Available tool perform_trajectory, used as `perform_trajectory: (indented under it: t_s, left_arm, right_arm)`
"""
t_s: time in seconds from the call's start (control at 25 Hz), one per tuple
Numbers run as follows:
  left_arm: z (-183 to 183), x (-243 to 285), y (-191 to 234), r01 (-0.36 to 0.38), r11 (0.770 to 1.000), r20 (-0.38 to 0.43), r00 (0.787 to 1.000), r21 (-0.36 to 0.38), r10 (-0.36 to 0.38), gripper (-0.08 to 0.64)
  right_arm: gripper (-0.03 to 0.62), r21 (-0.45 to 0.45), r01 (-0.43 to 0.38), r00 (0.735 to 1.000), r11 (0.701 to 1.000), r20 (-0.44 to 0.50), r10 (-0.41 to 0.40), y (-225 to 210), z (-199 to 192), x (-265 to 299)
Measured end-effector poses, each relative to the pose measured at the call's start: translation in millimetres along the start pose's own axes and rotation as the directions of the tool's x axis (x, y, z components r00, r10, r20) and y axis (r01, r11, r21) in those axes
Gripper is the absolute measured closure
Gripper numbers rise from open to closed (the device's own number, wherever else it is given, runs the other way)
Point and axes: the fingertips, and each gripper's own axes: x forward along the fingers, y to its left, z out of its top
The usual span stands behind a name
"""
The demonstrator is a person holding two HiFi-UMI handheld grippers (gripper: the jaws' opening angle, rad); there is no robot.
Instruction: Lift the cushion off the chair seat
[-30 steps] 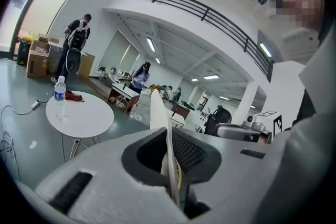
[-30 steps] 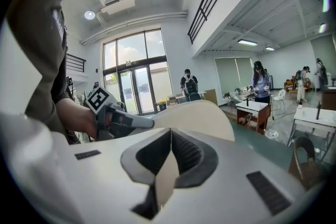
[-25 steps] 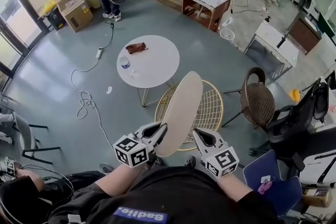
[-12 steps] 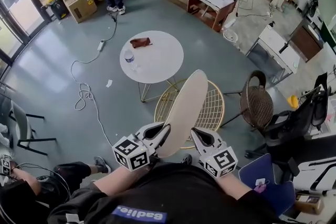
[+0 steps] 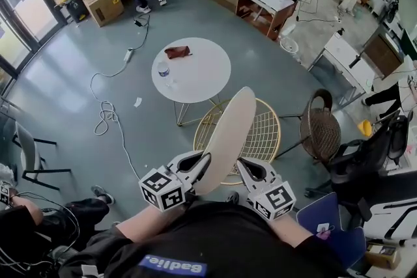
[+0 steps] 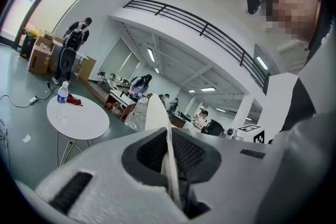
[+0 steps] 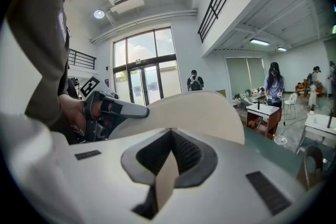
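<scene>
With your left tool [image 5: 197,165] and right tool [image 5: 247,168] each pinching the near edge of the cushion [image 5: 229,133], which stands tilted over the wire chair [image 5: 266,140] at your 12 o'clock, raise both hands evenly so it doesn't twist free.

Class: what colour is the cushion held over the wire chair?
The cushion is plain cream, with no pattern; the head view shows it best.

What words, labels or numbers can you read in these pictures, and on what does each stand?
No text is clear enough to quote.
Water bottle label: too small.
Cardboard box print: too small.
Marker cubes: square patterns, no words.
Blue patch on the person's shirt: perhaps a name tag, so not read out.
</scene>
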Motion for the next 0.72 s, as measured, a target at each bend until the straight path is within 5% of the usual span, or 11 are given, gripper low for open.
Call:
perform_trajectory:
  t_s: [0.72]
  left_arm:
    - [-3.8,-4.0,-0.6,0.026,1.0,-0.005,1.0,0.003,-0.025,0.52]
  right_arm:
    - [0.566,-0.008,0.005,1.0,1.0,0.003,-0.005,7.4,-3.7,1.8]
